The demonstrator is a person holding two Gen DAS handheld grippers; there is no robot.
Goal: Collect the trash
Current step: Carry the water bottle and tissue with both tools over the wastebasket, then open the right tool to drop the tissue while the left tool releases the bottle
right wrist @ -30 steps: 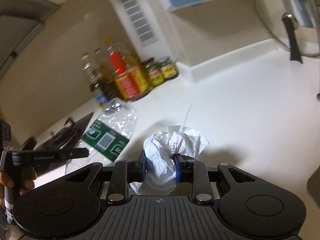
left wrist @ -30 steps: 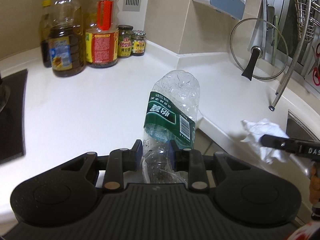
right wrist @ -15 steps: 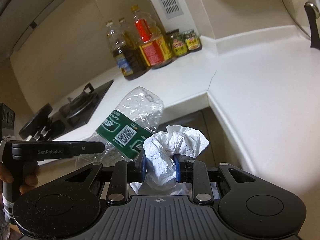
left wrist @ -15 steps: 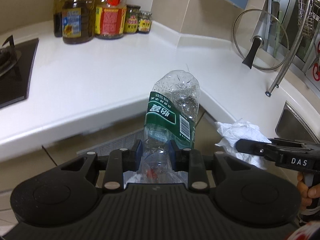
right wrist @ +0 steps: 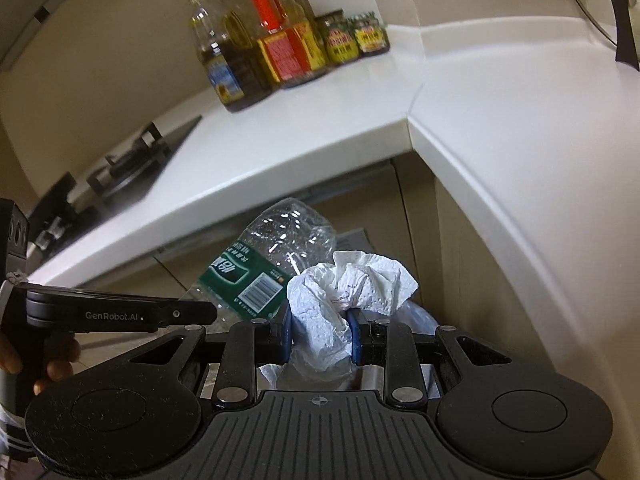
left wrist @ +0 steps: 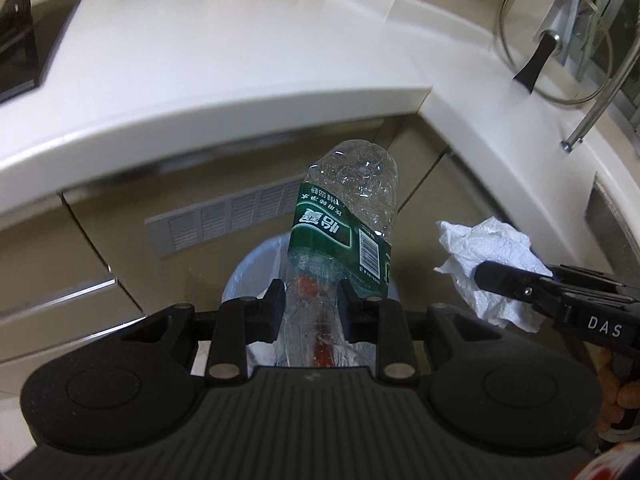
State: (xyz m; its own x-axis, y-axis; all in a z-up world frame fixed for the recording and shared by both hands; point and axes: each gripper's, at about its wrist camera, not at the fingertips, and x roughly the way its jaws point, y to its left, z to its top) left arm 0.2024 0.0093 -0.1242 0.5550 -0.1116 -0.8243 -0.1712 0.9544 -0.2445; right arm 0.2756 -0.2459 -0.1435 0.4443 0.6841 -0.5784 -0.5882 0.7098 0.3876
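Note:
My left gripper (left wrist: 311,304) is shut on the neck end of a crushed clear plastic bottle (left wrist: 348,216) with a green label, base pointing away. Beneath it, below the counter's edge, sits a trash bin (left wrist: 256,264) lined with a pale bag. My right gripper (right wrist: 320,330) is shut on a crumpled white paper towel (right wrist: 352,284). In the left wrist view the towel (left wrist: 488,252) and the right gripper (left wrist: 520,284) hang to the right of the bottle. In the right wrist view the bottle (right wrist: 276,252) and the left gripper (right wrist: 192,312) lie just to the left.
A white corner countertop (left wrist: 240,64) overhangs beige cabinet fronts with a vent grille (left wrist: 224,220). Oil bottles and jars (right wrist: 280,48) stand at the back, a gas hob (right wrist: 120,164) at left, a glass pot lid (left wrist: 556,52) and a sink edge (left wrist: 612,216) at right.
Both grippers have sunk from over the countertop to below its edge, still holding the bottle and the towel. The lined bin has come into view under them.

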